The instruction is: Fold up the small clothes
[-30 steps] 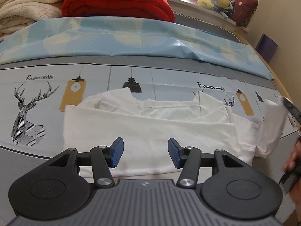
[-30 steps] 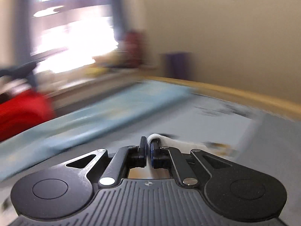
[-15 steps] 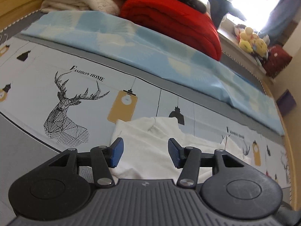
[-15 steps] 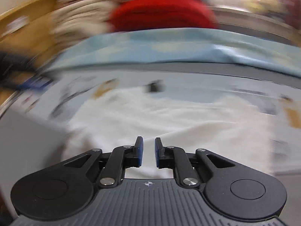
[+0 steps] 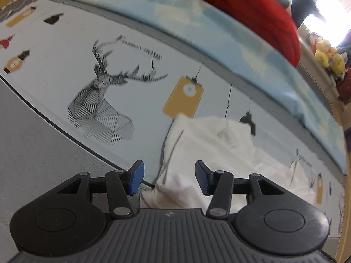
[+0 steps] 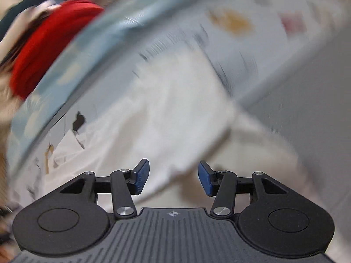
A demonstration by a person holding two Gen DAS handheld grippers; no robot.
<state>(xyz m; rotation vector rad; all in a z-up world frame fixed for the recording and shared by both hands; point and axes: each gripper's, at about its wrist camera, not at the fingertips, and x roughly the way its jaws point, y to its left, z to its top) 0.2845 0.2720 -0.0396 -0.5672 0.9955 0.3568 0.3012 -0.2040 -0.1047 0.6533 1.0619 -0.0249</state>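
A small white garment (image 5: 210,153) lies partly folded on the printed bed sheet (image 5: 65,61). My left gripper (image 5: 169,180) is open and empty, its blue pads either side of the garment's left lower corner, just above it. The right wrist view is motion-blurred; the white garment (image 6: 166,109) fills its middle. My right gripper (image 6: 173,180) is open and empty over the garment's near edge.
A light blue folded cover (image 5: 219,28) runs along the back of the bed, with a red quilt (image 5: 245,6) behind it. Plush toys (image 5: 326,54) sit by the window at far right. The sheet shows a deer print (image 5: 103,100).
My right gripper let go of the white cloth, opened wide and swung over the garment. My left gripper stayed open and moved left to the garment's left corner.
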